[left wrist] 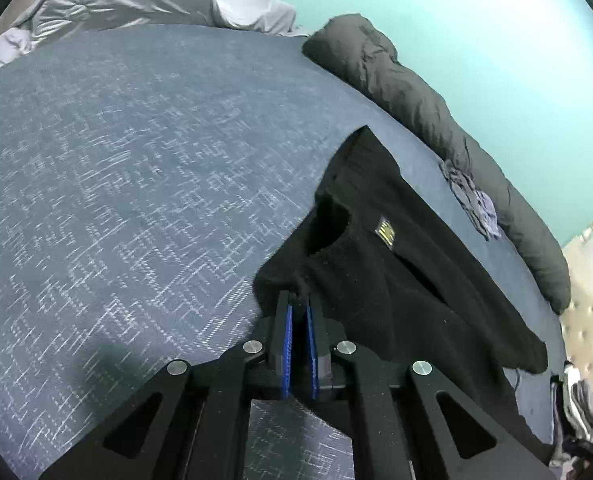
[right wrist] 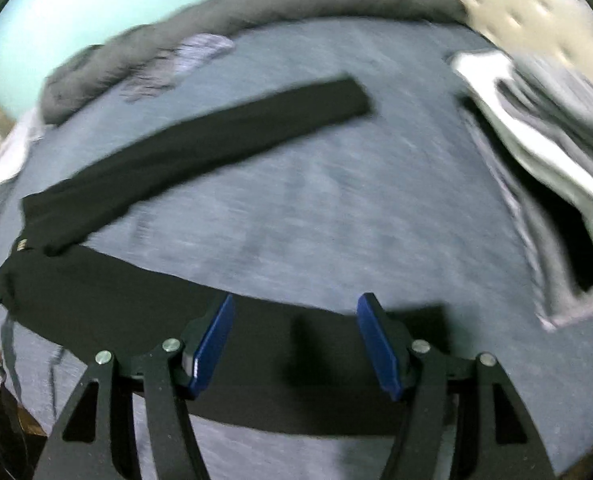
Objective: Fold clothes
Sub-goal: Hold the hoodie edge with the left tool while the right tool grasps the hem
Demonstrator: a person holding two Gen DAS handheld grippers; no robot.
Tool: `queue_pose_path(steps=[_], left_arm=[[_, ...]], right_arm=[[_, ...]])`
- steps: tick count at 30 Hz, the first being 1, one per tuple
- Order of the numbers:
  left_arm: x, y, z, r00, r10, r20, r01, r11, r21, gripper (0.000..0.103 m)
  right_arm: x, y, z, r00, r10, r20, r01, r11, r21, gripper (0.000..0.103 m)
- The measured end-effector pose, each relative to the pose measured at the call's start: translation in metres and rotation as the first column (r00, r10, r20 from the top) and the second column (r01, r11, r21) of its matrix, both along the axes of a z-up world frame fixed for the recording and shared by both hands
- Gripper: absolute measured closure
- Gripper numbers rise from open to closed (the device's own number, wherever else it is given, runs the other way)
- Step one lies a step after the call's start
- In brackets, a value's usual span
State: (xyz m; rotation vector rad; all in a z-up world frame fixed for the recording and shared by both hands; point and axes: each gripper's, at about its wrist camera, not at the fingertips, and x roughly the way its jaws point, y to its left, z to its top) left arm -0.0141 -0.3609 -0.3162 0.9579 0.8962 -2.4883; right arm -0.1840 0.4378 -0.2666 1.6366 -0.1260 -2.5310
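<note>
- Black long-sleeved top [left wrist: 408, 280] lies on the bed's blue cover [left wrist: 136, 160], one sleeve [right wrist: 216, 132] stretched out.
- Left gripper [left wrist: 299, 300] pinches its shoulder fabric near the collar.
- Right gripper [right wrist: 294, 312], spread wide, hovers over the body; judging by that, it needs a hold there before folding.

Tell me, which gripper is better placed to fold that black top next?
Probably the left gripper: it is shut on the black top near the collar. The right gripper hangs open above it.

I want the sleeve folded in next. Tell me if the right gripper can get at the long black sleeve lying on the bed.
Probably yes. The right gripper is open and empty above the black garment, and only bare blue bedcover lies between it and the sleeve. Nothing rests on the sleeve.
</note>
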Motion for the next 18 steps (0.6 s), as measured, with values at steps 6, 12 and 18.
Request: queue_pose_path(steps=[6,12,18], left_arm=[[-0.006,0.005,-0.002,1.000,-0.026,0.011,0.026,0.999,-0.020,0.096],[-0.008,0.008,-0.004,0.999,-0.029,0.020,0.030,0.999,-0.042,0.096],[-0.008,0.007,-0.006,0.999,-0.025,0.021,0.026,0.999,-0.044,0.096]], right_arm=[[0.012,0.056,-0.026,0.994,-0.091,0.067,0.093,0.996,-0.014,0.038],[0.018,0.063,-0.038,0.995,-0.078,0.065,0.079,0.997,-0.020,0.038],[0.007,0.053,-0.044,0.999,-0.019,0.034,0.019,1.000,-0.019,0.072]])
